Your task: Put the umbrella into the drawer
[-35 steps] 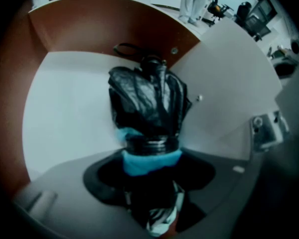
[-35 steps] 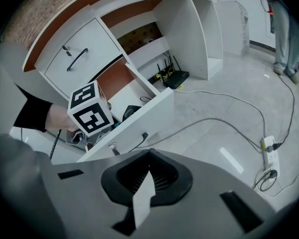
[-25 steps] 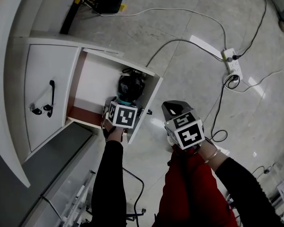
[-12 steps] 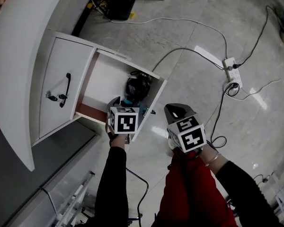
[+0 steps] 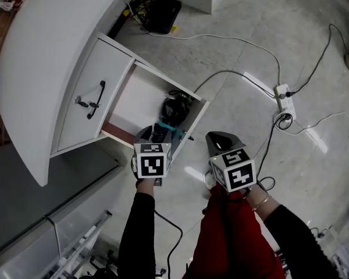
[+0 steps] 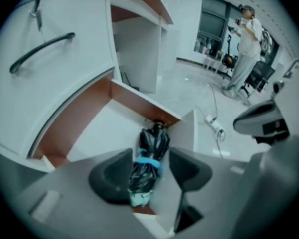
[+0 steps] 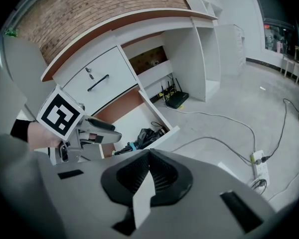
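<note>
Partly seen, black umbrella [image 5: 173,110] inside open drawer [image 5: 136,95], near end hidden

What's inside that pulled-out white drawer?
A folded black umbrella tied with a blue band lies along one edge of the drawer, on its white floor. Nothing else shows inside. Whatever is beneath the umbrella is covered by it.

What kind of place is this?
Probably an office or reception area: a curved white counter with an open drawer, a router, and a power strip on the polished floor.
</note>
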### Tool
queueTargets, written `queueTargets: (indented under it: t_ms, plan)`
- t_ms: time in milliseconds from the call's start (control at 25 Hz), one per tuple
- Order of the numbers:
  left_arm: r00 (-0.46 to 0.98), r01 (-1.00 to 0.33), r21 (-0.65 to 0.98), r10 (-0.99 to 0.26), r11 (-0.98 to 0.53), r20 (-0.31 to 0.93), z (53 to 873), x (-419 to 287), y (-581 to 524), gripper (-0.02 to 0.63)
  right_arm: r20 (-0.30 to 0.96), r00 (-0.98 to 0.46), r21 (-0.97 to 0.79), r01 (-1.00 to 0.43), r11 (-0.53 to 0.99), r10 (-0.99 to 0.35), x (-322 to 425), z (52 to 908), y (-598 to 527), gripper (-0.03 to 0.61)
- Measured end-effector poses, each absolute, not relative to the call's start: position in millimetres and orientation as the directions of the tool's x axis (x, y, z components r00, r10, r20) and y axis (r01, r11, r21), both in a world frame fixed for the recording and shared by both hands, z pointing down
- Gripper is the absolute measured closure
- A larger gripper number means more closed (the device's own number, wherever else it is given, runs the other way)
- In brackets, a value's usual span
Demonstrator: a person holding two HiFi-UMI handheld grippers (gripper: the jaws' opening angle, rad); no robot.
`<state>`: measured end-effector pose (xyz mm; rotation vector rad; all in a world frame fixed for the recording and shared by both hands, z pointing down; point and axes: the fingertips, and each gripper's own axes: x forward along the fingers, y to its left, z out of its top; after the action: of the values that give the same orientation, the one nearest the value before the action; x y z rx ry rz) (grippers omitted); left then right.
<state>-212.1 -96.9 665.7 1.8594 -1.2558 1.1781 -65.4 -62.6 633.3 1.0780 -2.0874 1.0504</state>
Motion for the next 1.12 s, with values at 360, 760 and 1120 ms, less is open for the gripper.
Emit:
queueTargets:
  t_ms: [360, 760, 1120]
  plan:
    - [0.188, -0.945, 0.023, -0.484, -0.326, 0.855, 619.7, -211.9, -82.0, 0.431, 0.732, -0.519, -0.373, -0.847, 0.377, -0.441, -62.7, 599.1, -53.2, 0.577]
    - [0.187, -0.962, 0.038, -0.55, -0.27, 0.814, 569.8, -222.8, -60.3, 0.511, 0.707, -0.525, -0.345, -0.841, 0.417, -0.474, -72.6, 552.2, -43.8, 0.577]
    - [0.183, -0.978, 0.071, -0.652, -0.194, 0.736, 509.9, -222.9, -47.3, 0.607, 0.648, -0.587, -0.373, -0.8, 0.47, -0.486, -83.1, 495.8, -37.2, 0.577]
